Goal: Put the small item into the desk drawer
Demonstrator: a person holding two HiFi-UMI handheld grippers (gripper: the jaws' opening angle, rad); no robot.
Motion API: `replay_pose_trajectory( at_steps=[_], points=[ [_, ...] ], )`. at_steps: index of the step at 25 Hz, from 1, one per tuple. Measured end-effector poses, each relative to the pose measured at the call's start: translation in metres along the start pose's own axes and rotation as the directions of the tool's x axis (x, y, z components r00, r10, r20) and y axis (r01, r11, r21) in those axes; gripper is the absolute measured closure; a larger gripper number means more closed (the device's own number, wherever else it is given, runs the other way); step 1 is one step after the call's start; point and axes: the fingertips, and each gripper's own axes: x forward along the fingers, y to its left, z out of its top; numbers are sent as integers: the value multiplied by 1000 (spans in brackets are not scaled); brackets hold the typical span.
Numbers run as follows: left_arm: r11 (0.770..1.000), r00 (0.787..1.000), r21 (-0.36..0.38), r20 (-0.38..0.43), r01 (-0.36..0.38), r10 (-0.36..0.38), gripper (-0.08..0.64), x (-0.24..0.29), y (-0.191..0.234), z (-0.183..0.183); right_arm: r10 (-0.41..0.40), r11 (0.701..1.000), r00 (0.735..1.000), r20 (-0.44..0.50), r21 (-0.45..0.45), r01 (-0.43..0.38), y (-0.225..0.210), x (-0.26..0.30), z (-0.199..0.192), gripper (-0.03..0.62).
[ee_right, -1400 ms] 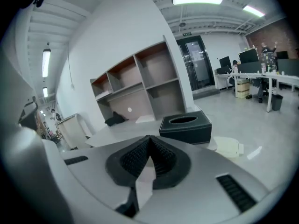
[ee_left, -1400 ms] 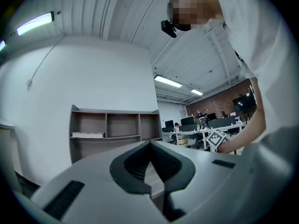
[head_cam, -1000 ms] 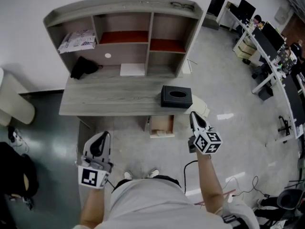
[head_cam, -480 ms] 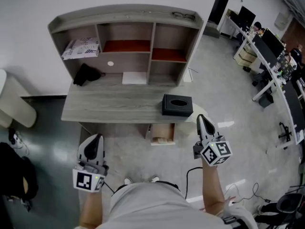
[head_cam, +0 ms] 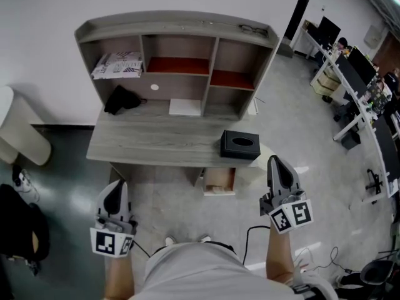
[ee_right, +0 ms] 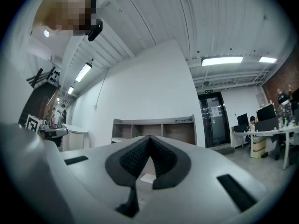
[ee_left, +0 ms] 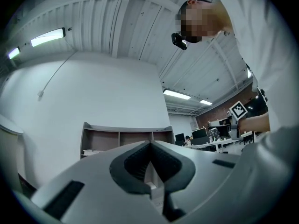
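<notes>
A grey desk (head_cam: 156, 144) with a shelf hutch (head_cam: 178, 35) stands against the white wall. Under its front edge a light wooden drawer (head_cam: 219, 179) shows, seemingly pulled out a little. On the desktop lie a black tissue box (head_cam: 239, 144), a white flat sheet (head_cam: 185, 107) and a small black bundle (head_cam: 122, 99). My left gripper (head_cam: 115, 186) (ee_left: 150, 143) and right gripper (head_cam: 275, 161) (ee_right: 149, 136) hover in front of the desk, well short of it. Both are shut with nothing between the pads and point toward the hutch.
A patterned packet (head_cam: 117, 64) lies in the hutch's left shelf, and glasses (head_cam: 247, 27) rest on its top. A white bin (head_cam: 19, 133) stands at the left. Office desks with monitors (head_cam: 356, 74) fill the right. Cables (head_cam: 319, 242) trail over the floor by the person's feet.
Both grippers have drawn back from the desk toward the person's body. The desk now sits a little further right and lower in the head view. Both stay shut.
</notes>
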Motion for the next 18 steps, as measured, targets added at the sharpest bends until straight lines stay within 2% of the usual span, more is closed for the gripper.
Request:
replay_pose_trajectory(
  at_steps=[4, 10, 18],
  points=[
    [999, 999, -28, -6, -43, 43, 543, -12, 23, -4, -18, 998, 1000, 9, -59, 18, 14, -8, 13, 571],
    [993, 995, -72, -24, -99, 97, 543, -34, 47, -13, -90, 993, 996, 5, -80, 90, 30, -27, 12, 570],
    [994, 999, -103, -43, -34, 29, 543, -33, 49, -24, -116, 988, 993, -3, -107, 115, 51, -24, 14, 569]
  ],
)
